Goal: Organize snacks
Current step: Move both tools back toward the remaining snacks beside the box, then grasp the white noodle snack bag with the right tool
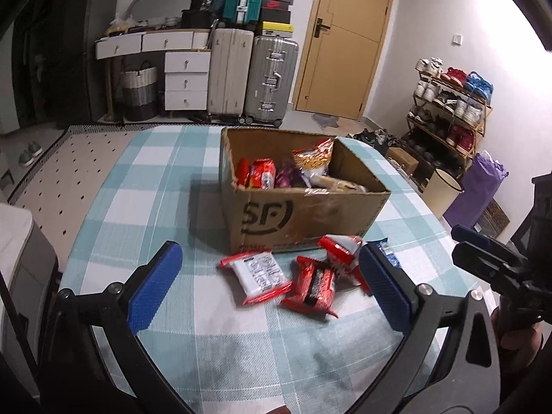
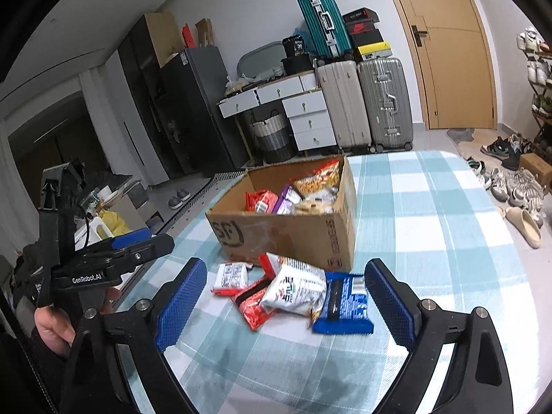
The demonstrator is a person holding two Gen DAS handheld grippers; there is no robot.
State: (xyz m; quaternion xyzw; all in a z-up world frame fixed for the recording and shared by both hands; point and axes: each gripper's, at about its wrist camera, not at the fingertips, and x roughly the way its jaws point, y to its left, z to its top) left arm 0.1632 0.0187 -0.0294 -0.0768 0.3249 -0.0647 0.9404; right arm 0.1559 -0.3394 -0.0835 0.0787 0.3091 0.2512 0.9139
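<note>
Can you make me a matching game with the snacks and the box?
Things:
1. brown cardboard box
2. blue foil snack packet
3. purple snack packet
4. open left hand-held gripper

Places:
A. inside the box
B. on the checked tablecloth, rightmost of the loose packets
C. above the loose packets
D. behind the loose packets

Pairs: 1-D, 2-B, 3-A, 4-C

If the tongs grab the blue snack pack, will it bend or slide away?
The blue pack looks like a thin, glossy wrapper, so it probably crinkles and bends a bit. It looks small and flat, likely light, so a push might slide it across the tablecloth. It lies flat, so it shouldn't roll.
</note>
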